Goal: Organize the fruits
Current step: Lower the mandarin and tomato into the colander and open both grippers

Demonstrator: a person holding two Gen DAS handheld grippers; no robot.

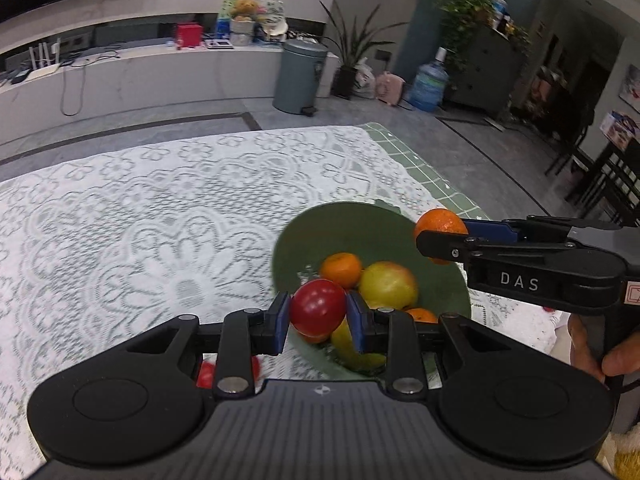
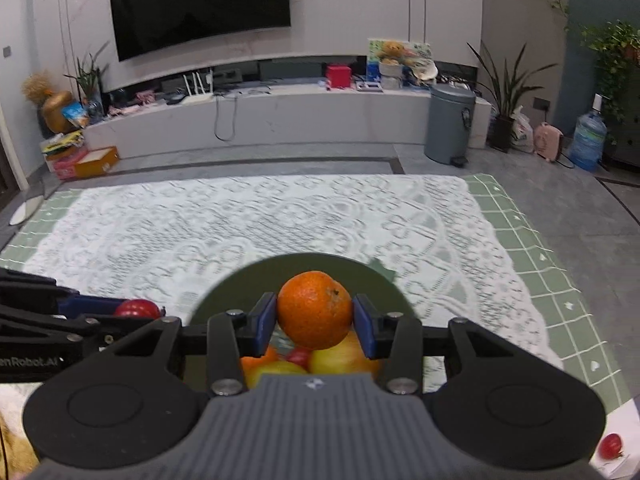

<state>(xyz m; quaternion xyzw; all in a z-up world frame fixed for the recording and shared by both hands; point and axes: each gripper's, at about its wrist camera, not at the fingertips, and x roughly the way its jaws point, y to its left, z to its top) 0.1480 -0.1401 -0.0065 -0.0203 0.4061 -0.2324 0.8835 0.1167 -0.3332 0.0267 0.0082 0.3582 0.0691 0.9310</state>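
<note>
The left tongs [image 1: 318, 312] are clamped on a small red tomato [image 1: 318, 307]. Their blue pads [image 1: 282, 320] press on both sides of it. They point down at a slant and hold the tomato over the near edge of the green bowl [image 1: 360, 224].

The right tongs [image 2: 315, 316] are clamped on an orange [image 2: 315, 310]. They also point down at a slant, and the orange hangs above the bowl. In the left wrist view the right tongs reach in from the right side of the bowl, and a person's fingers [image 1: 618, 356] wrap around the handle below them.

Inside the bowl lie another orange [image 1: 341, 269], a yellow and red apple [image 1: 388, 285] and more fruit that is partly hidden.

The bowl sits on a table with a white lace cloth [image 1: 140, 220] on top. One more red fruit [image 2: 611, 446] lies on the table, to the right of the bowl and close to the person.
</note>
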